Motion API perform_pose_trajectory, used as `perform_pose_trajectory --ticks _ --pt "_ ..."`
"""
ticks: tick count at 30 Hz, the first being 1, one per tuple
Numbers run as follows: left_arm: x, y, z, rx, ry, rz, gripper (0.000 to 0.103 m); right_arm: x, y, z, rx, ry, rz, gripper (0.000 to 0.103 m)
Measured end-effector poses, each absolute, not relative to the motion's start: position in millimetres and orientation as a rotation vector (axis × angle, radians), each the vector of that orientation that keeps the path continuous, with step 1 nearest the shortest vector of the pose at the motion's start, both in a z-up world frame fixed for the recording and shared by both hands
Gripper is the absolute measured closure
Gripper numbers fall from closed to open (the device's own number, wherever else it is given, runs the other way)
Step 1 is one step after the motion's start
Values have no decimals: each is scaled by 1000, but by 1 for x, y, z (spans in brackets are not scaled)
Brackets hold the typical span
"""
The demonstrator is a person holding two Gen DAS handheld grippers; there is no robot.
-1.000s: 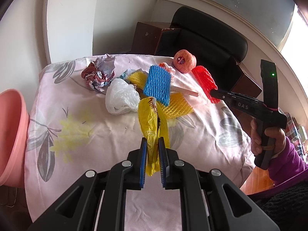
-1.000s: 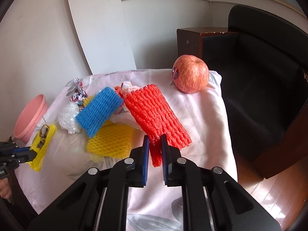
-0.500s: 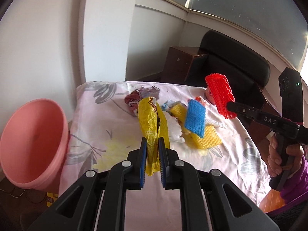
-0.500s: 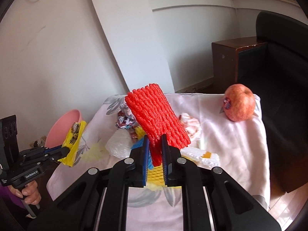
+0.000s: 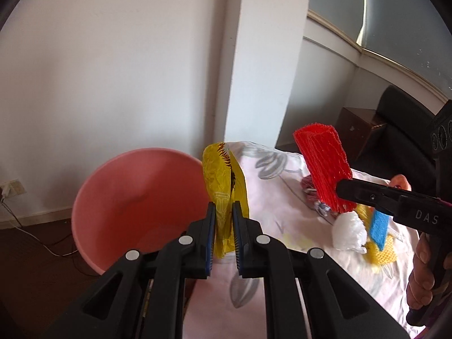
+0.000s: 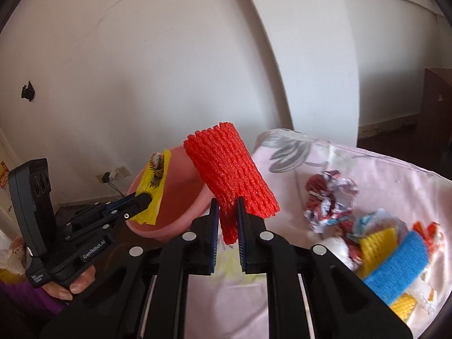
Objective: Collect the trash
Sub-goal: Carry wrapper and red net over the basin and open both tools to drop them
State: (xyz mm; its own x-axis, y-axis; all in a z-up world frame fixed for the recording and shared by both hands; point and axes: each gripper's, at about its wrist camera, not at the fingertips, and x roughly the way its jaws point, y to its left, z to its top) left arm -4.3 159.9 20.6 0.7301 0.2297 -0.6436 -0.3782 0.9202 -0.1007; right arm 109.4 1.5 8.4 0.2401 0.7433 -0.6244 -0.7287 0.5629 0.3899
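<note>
The left gripper [image 5: 224, 220] is clamped on a yellow wrapper [image 5: 224, 182] at frame centre, right beside the pink basin [image 5: 135, 197], likely to drop it there. The right gripper [image 6: 227, 214] pinches a red foam net [image 6: 230, 175] near the same rim. More trash, including a crumpled paper ball [image 6: 330, 197], lies lower right on the bench's flowered cloth [image 6: 395, 180]. White walls stand behind.

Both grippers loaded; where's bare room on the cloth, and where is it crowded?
Bare tablecloth lies near the grippers, between the pink basin and the crumpled wrapper. Crowded: the far right, with white bag, blue net and yellow net.
</note>
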Motion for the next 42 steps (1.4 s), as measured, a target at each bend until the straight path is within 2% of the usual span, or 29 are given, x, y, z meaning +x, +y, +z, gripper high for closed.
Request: perform_pose_trajectory --ticks 14,20,30,35,40,42 --pt "-2 207 2 -251 735 569 92 125 115 -25 73 1056 1154 90" --pt "-3 216 -9 -266 772 600 92 127 134 -52 40 1127 1140 90" --pt "1 228 -32 -305 808 600 91 124 140 -63 -7 1159 1108 90" --pt "-1 230 -36 -319 804 613 87 120 145 -59 -37 1142 1098 90" --pt "-4 231 -34 -330 782 609 65 115 147 -57 -69 1134 1086 90" --pt "-7 231 -31 -324 771 604 62 115 149 -56 -80 1129 1079 80"
